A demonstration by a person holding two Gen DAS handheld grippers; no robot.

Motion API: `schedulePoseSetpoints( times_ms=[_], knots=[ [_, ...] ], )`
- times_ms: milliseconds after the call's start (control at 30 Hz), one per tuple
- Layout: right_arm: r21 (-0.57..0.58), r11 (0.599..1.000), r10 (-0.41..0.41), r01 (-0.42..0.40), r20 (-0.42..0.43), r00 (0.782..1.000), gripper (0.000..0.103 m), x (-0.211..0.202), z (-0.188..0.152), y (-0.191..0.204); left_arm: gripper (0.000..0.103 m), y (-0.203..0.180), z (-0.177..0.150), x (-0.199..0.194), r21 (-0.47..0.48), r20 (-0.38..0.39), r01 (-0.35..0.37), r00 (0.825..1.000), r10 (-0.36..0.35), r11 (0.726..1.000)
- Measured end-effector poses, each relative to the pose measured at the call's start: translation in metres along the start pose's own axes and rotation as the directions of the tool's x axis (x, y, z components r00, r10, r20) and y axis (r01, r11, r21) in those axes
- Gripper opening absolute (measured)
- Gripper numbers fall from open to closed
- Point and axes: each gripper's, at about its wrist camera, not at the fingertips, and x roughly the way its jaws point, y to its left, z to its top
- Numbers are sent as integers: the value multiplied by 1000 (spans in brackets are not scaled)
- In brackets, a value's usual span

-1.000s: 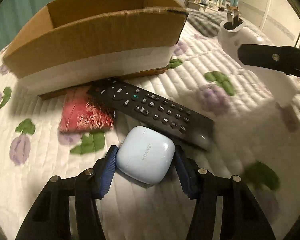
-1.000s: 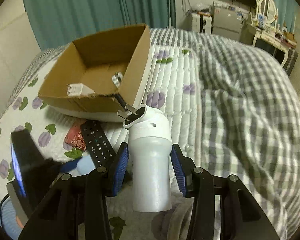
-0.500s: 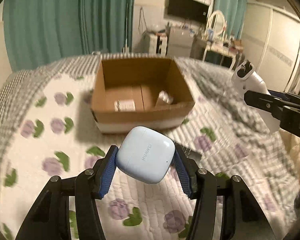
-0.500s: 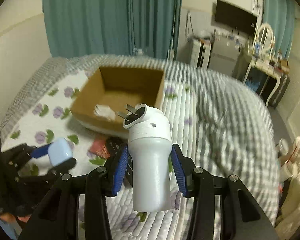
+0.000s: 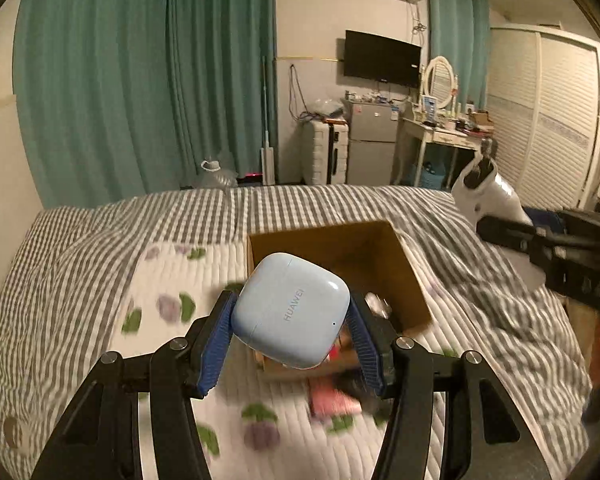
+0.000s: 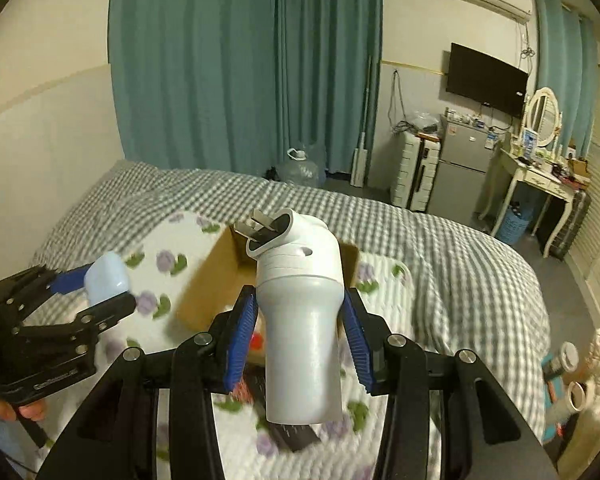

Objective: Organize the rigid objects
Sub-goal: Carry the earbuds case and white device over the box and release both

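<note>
My left gripper (image 5: 290, 334) is shut on a pale blue earbud case (image 5: 290, 310) and holds it high above the bed; it also shows in the right wrist view (image 6: 106, 280). My right gripper (image 6: 298, 334) is shut on a white plug adapter (image 6: 300, 320) with metal prongs, also seen at the right of the left wrist view (image 5: 488, 194). An open cardboard box (image 5: 340, 246) sits on the floral quilt below both grippers, partly hidden behind the held objects. A black remote (image 6: 290, 436) and a red item (image 5: 332, 398) lie on the quilt in front of the box.
The bed has a white floral quilt (image 5: 160, 288) over a grey checked cover (image 6: 460, 256). Teal curtains (image 5: 140, 80), a small fridge (image 6: 460, 172), a dressing table (image 6: 540, 176) and a wall TV (image 5: 382, 58) stand beyond the bed.
Both grippers have risen well above the bed with their objects still held. The box and remote now look smaller and lower in both views.
</note>
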Motion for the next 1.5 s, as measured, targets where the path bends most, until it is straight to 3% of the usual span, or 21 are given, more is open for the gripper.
schedulePoseSetpoints(
  times_ms=[133, 267, 400, 600, 667, 700, 733, 800, 1067, 1267, 1500],
  knots=[
    [-9, 999, 33, -33, -32, 999, 43, 55, 19, -4, 57, -3, 20, 55, 31, -14, -28, 999, 29, 999],
    [-38, 999, 28, -32, -82, 996, 43, 110, 20, -11, 57, -6, 18, 105, 39, -61, 6, 998, -4, 999],
    [-45, 999, 24, -30, -136, 990, 43, 161, 11, -24, 57, -6, 8, 158, 52, -119, -9, 993, 15, 999],
    [-41, 999, 11, -16, -140, 990, 43, 205, -11, -30, 57, 1, -12, 193, 42, -160, -24, 987, 31, 999],
    [-10, 1000, 10, -11, -102, 995, 49, 203, -14, -33, 59, 2, -14, 190, 36, -156, -25, 987, 30, 999],
    [8, 1000, 2, -1, -84, 996, 72, 199, -13, -37, 59, 1, -14, 186, 36, -150, -31, 988, 36, 999],
    [25, 1000, -4, 5, -65, 998, 87, 191, -12, -40, 63, -1, -13, 180, 41, -139, -46, 989, 51, 998],
    [50, 999, 2, 0, -45, 999, 87, 174, -9, -44, 73, -6, -12, 165, 53, -120, -73, 990, 79, 996],
    [84, 996, -33, 35, -24, 999, 87, 66, -17, -39, 79, -30, -20, 62, 137, -42, -76, 996, 82, 988],
    [48, 997, -62, 61, 17, 998, 88, -9, -32, -19, 82, -32, -25, -5, 76, 2, -42, 999, 42, 996],
    [-2, 999, -50, 50, -24, 998, 88, -32, -54, 3, 82, -33, -48, -43, 55, 26, -33, 999, 32, 998]
  ],
)
